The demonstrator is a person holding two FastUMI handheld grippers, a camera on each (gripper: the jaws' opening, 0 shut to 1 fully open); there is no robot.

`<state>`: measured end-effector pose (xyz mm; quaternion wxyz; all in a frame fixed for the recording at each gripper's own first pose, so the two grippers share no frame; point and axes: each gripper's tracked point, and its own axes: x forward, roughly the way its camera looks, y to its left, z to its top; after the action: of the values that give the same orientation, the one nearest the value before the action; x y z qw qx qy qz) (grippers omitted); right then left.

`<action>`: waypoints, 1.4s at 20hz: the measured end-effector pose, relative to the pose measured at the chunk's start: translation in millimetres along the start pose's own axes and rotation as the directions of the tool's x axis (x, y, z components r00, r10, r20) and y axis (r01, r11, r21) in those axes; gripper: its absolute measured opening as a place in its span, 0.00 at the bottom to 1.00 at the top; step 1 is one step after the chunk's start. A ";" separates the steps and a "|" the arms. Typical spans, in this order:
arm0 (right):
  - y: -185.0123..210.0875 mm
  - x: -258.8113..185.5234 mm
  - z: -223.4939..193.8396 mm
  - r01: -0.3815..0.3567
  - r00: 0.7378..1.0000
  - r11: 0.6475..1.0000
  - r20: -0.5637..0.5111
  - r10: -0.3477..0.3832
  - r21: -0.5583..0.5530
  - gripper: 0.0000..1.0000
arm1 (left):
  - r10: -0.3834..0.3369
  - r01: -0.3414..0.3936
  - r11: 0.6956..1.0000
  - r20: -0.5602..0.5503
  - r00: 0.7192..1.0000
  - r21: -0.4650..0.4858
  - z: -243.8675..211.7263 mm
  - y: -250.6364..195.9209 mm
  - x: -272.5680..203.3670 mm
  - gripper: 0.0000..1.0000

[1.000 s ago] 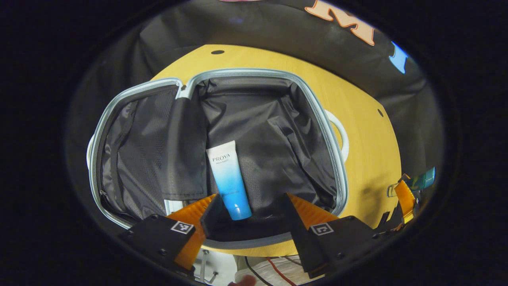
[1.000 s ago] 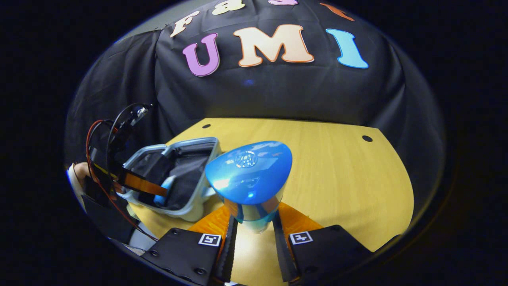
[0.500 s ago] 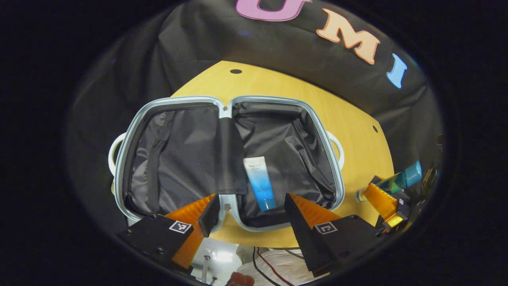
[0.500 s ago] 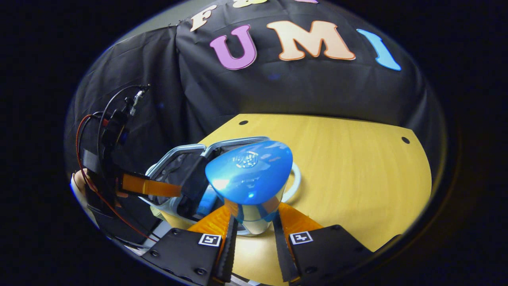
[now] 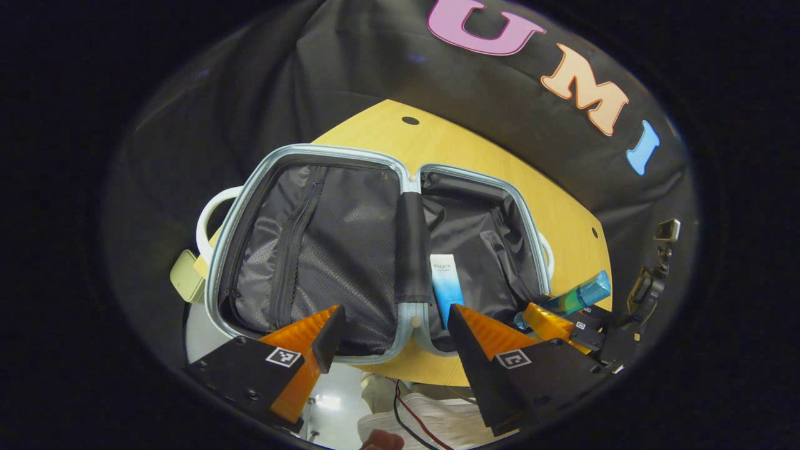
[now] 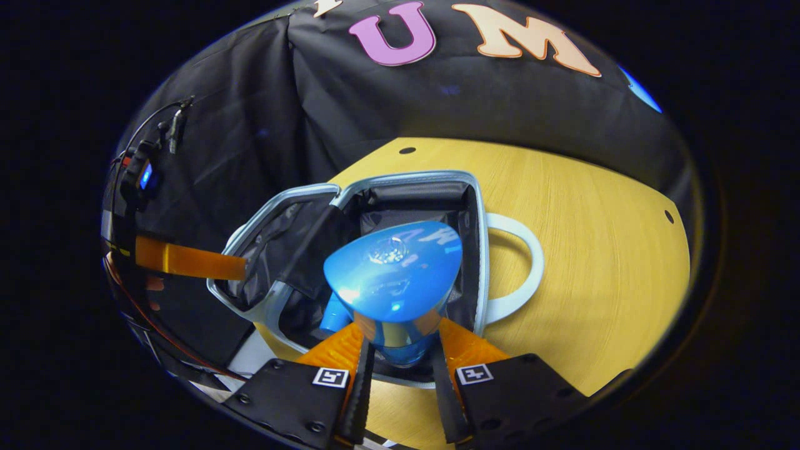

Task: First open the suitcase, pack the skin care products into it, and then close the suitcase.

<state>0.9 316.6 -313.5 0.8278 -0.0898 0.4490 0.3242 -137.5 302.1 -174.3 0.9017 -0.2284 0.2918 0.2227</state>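
We find the suitcase lying fully open on the yellow table, both lined halves facing up, so the opening step is done. One skin care item, a white-and-blue tube, already lies in the right half, just right of the central fabric hinge strip and toward the near rim.

The left gripper hangs above the near edge of the case with its fingers spread wide and nothing between them; we judge its part of the packing complete for now.

The right gripper is clamped on a blue bottle, both fingers pressing its lower body, the broad cap pointing away from the camera. In the right gripper view the bottle sits over the right half of the case, with the tube's blue end visible just to its left. In the left gripper view the same bottle appears at the right rim of the case, tilted; whether it has fully crossed the rim we cannot say with certainty, given the distortion.

Remaining, in our judgement: lower and release the bottle inside, pack any further products, then fold the halves together and close the case. A small pale green object lies at the far-left side by the white handle; we cannot identify it.
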 end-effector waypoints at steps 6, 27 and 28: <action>1.9 23.3 -10.5 0.022 0.998 1.000 -0.059 -0.024 -0.020 0.45 | -0.032 0.032 0.999 0.018 0.999 -0.042 6.7 10.3 -6.9 0.96; 4.9 27.8 54.9 -0.002 0.988 1.000 0.154 0.004 -0.016 0.89 | 0.073 -0.060 0.986 0.078 0.994 -0.154 27.2 104.0 -42.0 0.97; 4.5 30.7 59.2 -0.003 0.987 1.000 0.160 0.005 -0.014 0.89 | 0.077 -0.065 0.986 0.075 0.994 -0.153 24.9 105.5 -41.6 0.97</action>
<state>50.5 360.2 -303.1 0.8599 -0.0685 0.3790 0.3351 -213.8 388.4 -159.8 0.8844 -0.2760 0.2457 0.2850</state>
